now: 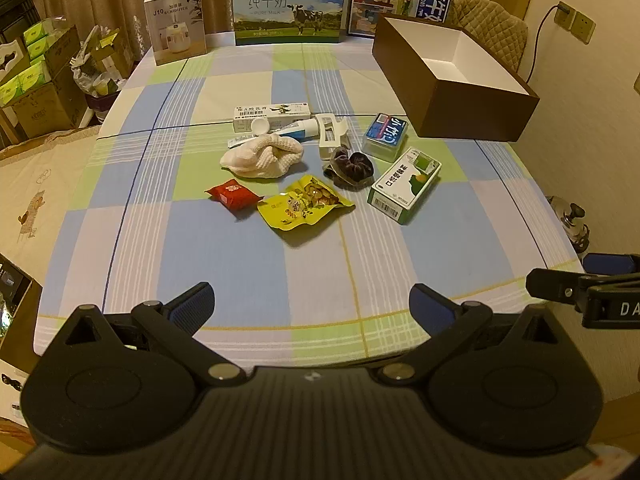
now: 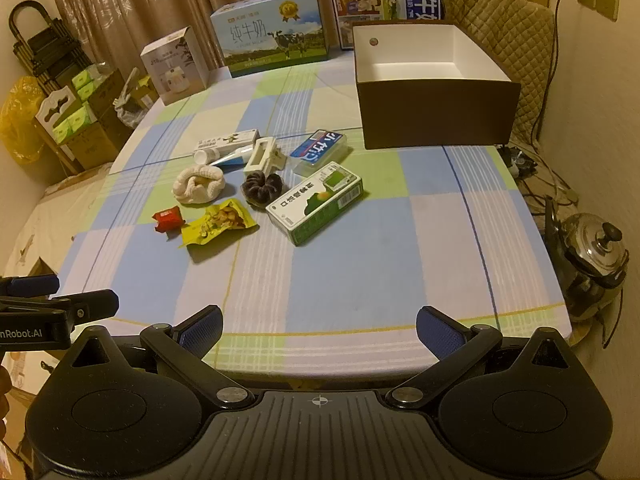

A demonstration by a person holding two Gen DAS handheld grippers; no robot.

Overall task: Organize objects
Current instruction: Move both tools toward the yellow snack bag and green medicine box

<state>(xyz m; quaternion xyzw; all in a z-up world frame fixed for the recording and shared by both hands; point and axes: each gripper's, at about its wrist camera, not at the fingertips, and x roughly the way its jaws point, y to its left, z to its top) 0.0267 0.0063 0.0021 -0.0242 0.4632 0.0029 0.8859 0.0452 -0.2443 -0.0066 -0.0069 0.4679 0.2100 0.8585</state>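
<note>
Grippers come first in both views: the left gripper (image 1: 310, 302) and the right gripper (image 2: 318, 326) hang over the near edge of the table (image 1: 240, 264), each with its fingers spread wide and nothing between them. Neither touches any object.

Further in, a loose cluster sits near the middle of the checked cloth. Nearest lie a yellow snack bag (image 1: 305, 208) and a small red packet (image 1: 233, 195) just beside it on the left. To the right is a green and white carton (image 1: 406, 185). Behind these are a knotted white cloth (image 1: 262, 156), a dark scrunchie (image 1: 352, 167) and a white hair clip (image 1: 331, 133). A blue card box (image 1: 385, 136) stands just beyond the carton, and a tube (image 1: 280, 130) lies against a long white box (image 1: 272, 114) at the back of the group.

Beyond them, to the right, the brown box (image 2: 436, 116) is open, and its white inside looks bare as far as can be seen. Milk cartons and a humidifier box line the far edge.

Judging by this, the sorting has not begun: every loose item is still on the cloth, and all of them are left to move, probably into the box.
</note>
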